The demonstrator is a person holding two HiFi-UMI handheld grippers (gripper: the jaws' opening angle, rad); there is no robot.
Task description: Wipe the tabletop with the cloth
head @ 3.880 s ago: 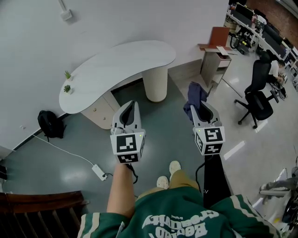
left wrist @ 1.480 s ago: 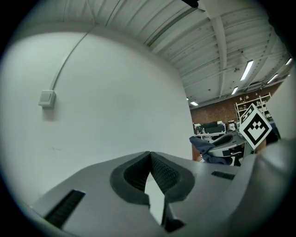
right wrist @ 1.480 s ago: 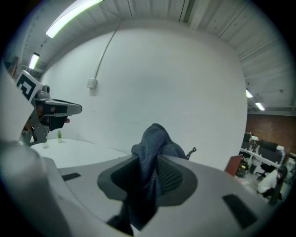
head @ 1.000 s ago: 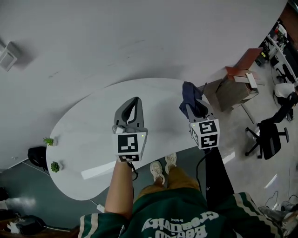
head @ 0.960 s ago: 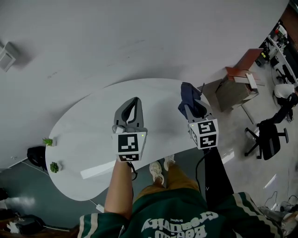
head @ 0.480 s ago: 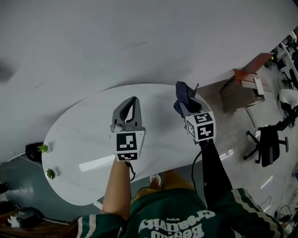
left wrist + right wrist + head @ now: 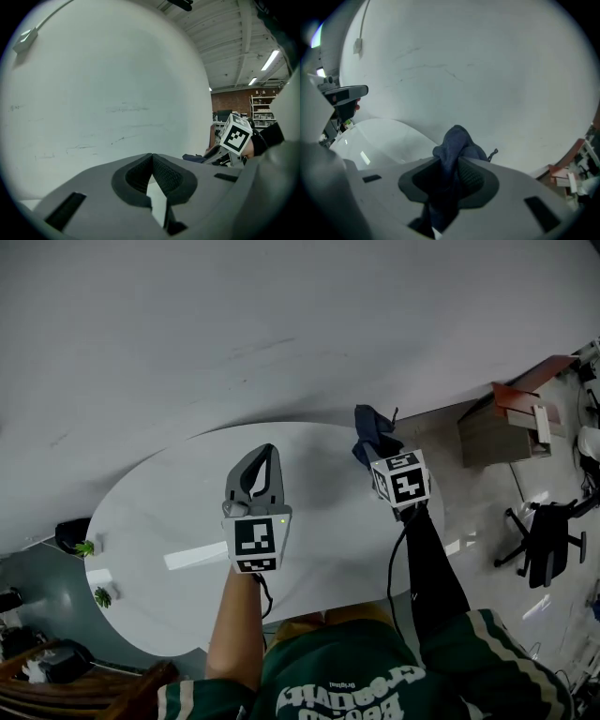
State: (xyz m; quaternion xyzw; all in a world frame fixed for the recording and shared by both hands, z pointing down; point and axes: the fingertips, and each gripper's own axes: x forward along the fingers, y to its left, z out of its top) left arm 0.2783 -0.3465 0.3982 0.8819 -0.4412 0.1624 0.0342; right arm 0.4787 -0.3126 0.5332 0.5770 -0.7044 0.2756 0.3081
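A dark blue cloth (image 7: 372,432) (image 7: 456,145) is pinched in my right gripper (image 7: 378,451) (image 7: 451,165), which is shut on it and held above the right end of the white curved tabletop (image 7: 169,512). The cloth bunches up past the jaw tips. My left gripper (image 7: 265,457) (image 7: 152,158) hovers over the middle of the tabletop, its jaws closed tip to tip with nothing between them. In the left gripper view the right gripper's marker cube (image 7: 239,136) shows at the right.
A plain white wall (image 7: 281,315) rises right behind the table. Two small green plants (image 7: 86,547) sit at the table's left end. A brown-topped cabinet (image 7: 511,418) and a black office chair (image 7: 548,540) stand to the right. A black bag (image 7: 66,532) lies on the floor at left.
The view has closed in on the table: it was across the floor, now it lies directly beneath both grippers. The right gripper with the cloth has moved forward over the table's right end.
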